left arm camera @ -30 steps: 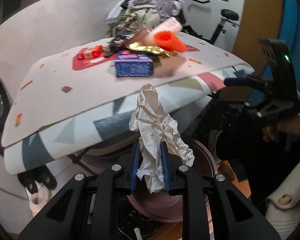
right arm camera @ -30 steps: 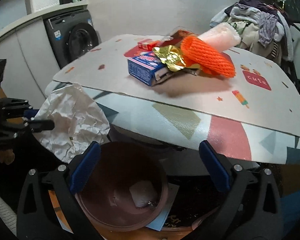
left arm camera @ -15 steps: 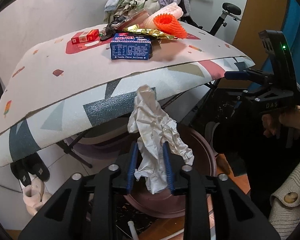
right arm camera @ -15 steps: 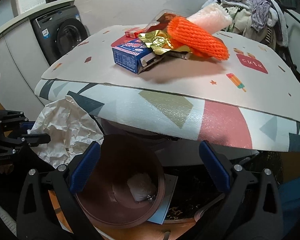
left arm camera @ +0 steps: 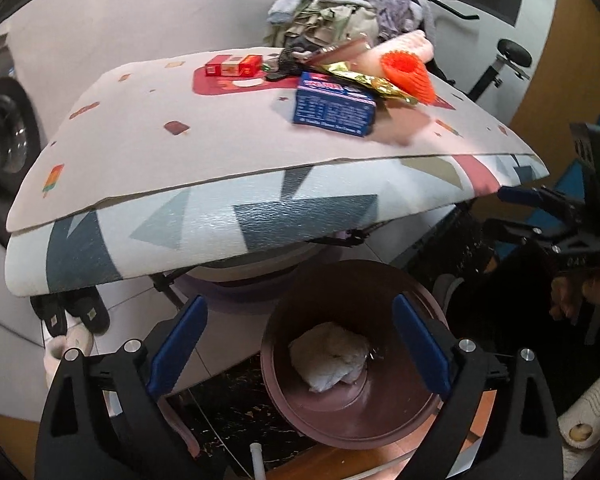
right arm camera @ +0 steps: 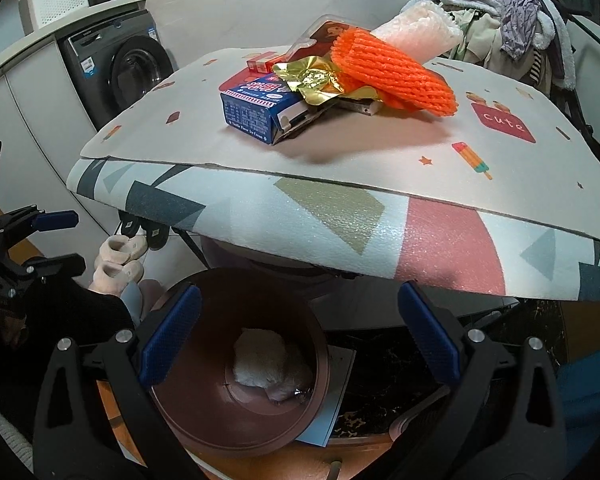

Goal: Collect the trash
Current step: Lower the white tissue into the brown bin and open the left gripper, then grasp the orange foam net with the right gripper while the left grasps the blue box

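A crumpled white paper ball [left arm camera: 329, 355] lies at the bottom of the brown bin [left arm camera: 428, 412] on the floor; it also shows in the right wrist view [right arm camera: 266, 362] inside the bin [right arm camera: 204, 432]. My left gripper [left arm camera: 298, 346] is open and empty above the bin. My right gripper [right arm camera: 298, 344] is open and empty above the same bin. On the table [left arm camera: 148, 152] lie a blue carton [left arm camera: 334, 106], gold foil [right arm camera: 310, 80], an orange foam net [right arm camera: 392, 72], a pink foam sleeve [right arm camera: 416, 34] and a small red box [left arm camera: 232, 66].
A pile of clothes [left arm camera: 348, 8] sits behind the table. A washing machine [right arm camera: 120, 64] stands at the left. Slippers [left arm camera: 76, 316] lie on the floor under the table edge. The table's padded edge [right arm camera: 340, 232] overhangs the bin.
My left gripper opened and let go of the crumpled paper, which dropped into the bin. Both grippers shifted a little relative to the table.
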`<state>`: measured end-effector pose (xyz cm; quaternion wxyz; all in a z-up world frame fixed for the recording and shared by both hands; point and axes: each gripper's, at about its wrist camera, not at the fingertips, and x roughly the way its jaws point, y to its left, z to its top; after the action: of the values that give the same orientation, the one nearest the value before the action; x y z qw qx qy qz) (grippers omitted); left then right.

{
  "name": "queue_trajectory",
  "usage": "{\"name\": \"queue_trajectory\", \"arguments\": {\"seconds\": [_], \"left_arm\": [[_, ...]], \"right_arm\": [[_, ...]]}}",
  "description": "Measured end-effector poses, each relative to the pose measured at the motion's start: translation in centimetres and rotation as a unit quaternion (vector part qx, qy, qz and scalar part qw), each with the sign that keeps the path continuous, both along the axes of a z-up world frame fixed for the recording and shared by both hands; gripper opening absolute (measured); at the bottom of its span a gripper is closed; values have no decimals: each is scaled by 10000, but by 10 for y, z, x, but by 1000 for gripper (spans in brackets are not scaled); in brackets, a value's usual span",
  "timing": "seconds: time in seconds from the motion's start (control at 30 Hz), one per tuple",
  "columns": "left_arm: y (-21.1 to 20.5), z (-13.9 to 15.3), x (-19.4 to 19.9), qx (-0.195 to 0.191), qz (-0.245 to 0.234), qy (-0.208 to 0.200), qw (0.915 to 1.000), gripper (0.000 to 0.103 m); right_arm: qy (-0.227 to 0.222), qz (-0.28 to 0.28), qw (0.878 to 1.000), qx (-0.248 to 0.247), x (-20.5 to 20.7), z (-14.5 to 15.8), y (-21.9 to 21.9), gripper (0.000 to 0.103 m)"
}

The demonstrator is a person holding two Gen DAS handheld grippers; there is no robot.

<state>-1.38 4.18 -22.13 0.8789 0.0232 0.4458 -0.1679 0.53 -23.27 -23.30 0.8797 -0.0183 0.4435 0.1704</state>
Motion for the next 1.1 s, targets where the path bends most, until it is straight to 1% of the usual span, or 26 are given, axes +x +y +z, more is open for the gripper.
{"name": "queue_trajectory", "arguments": {"seconds": [0.43, 0.57, 0.63, 0.73, 0.8, 0.87, 0.93, 1.1], "left_arm": [[3, 0, 0, -21, 85, -8, 10000, 92], [5, 3, 0, -4, 144, -64, 9999, 92], [6, 8, 1, -9, 179, -133, 9998, 92], [9, 16, 3, -60, 240, -263, 9993, 92], [9, 23, 9, 35, 262, -376, 9989, 92], [7, 29, 17, 100, 250, -409, 9988, 92], [7, 38, 26, 64, 221, -476, 9986, 92], [3, 60, 46, -12, 196, -666, 9976, 92]], "right_arm": [[-3, -2, 10000, -1, 0, 0, 0, 97], [-45, -97, 9999, -100, 1, 2, -1, 97], [-121, -225, 9997, -29, 1, 8, -6, 97], [-241, -402, 9986, 244, 8, 21, -21, 97], [-301, -484, 9978, 326, 19, 30, -31, 97], [-424, -575, 9969, 314, 31, 39, -39, 97], [-580, -634, 9959, 285, 46, 50, -45, 97], [-883, -597, 9940, 245, 80, 71, -42, 97]]}}
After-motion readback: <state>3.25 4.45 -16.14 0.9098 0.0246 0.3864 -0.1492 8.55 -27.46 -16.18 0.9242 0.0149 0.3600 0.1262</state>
